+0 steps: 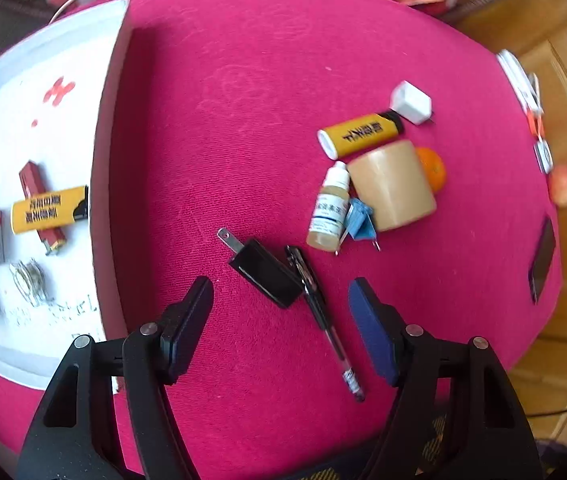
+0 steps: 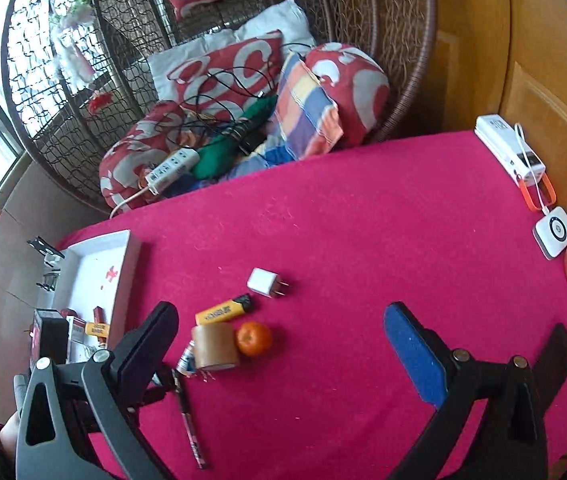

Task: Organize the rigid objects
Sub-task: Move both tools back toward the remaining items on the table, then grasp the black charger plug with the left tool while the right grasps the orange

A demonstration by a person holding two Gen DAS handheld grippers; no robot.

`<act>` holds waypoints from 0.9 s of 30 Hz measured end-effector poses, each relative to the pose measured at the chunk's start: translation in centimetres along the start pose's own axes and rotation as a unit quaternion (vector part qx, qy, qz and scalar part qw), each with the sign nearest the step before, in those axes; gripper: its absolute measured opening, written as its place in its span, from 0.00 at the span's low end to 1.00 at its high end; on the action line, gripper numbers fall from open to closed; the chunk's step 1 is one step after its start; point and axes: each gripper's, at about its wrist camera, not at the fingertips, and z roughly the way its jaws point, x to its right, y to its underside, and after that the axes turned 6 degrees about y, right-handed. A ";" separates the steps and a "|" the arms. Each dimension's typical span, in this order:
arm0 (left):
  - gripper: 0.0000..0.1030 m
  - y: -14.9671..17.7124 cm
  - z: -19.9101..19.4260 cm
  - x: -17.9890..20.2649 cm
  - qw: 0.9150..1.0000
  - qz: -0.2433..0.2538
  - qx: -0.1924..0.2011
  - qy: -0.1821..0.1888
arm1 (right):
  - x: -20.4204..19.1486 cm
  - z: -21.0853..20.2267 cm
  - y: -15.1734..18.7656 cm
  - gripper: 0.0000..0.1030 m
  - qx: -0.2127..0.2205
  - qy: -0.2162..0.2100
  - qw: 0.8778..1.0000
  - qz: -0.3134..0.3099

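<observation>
Left gripper [image 1: 279, 320] is hanging open and empty over the black plug [image 1: 265, 276], lying beside the pen [image 1: 319, 312], right of the tray [image 1: 113, 92]. Plug looks light, stiff, smooth; grasp across its flat sides. Right gripper [image 2: 279, 340] is standing released, empty.

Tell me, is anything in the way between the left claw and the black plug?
Nothing visible blocks it. The left gripper hangs open just above the black plug, with only red cloth between. A black pen lies right against the plug's side, so it could get nudged or pinched too.
</observation>
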 end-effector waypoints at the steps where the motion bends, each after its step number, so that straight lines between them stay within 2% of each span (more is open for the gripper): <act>1: 0.68 -0.1 0.2 -0.2 1.000 -0.011 0.001 0.000 | 0.5 0.2 0.0 1.00 -0.004 -0.002 1.000 0.003; 3: 0.50 -0.3 0.6 -0.5 1.000 -0.027 -0.002 0.005 | 1.1 0.5 -0.1 1.00 -0.008 -0.004 1.000 0.004; 6: 0.33 -0.3 1.2 -1.0 0.999 -0.053 -0.003 0.008 | 1.5 1.1 -0.2 1.00 -0.013 -0.005 1.000 -0.007; 10: 0.25 -0.2 1.7 -2.0 0.996 -0.085 0.000 0.013 | 1.4 3.4 0.2 1.00 -0.049 -0.025 0.998 -0.038; 13: 0.23 -0.3 2.1 -2.0 0.996 -0.091 0.004 0.012 | 0.1 5.6 1.3 1.00 -0.067 -0.039 0.989 -0.124; 14: 0.23 -0.4 2.2 -2.0 0.996 -0.088 0.006 0.010 | -0.6 6.2 1.8 1.00 -0.068 -0.035 0.984 -0.161; 15: 0.23 -0.6 2.4 -1.9 0.996 -0.086 0.006 0.006 | -1.5 7.1 2.4 1.00 -0.078 -0.023 0.974 -0.213; 18: 0.23 -0.9 2.6 -1.4 0.997 -0.072 0.010 -0.005 | -3.0 9.3 3.9 1.00 -0.095 0.000 0.949 -0.302; 23: 0.23 -1.3 2.8 -0.9 0.998 -0.051 0.009 -0.020 | -5.5 12.0 4.8 0.99 -0.110 0.003 0.921 -0.374; 25: 0.23 -1.1 2.8 -1.1 0.998 -0.056 0.012 -0.014 | -6.5 12.8 5.2 0.86 -0.119 -0.004 0.908 -0.401; 26: 0.23 -1.0 2.8 -1.3 0.998 -0.061 0.014 -0.012 | -6.9 13.0 5.3 0.74 -0.120 -0.003 0.904 -0.410; 27: 0.23 -0.9 2.6 -1.6 0.998 -0.064 0.015 -0.009 | -7.3 13.2 5.4 0.68 -0.122 -0.004 0.901 -0.417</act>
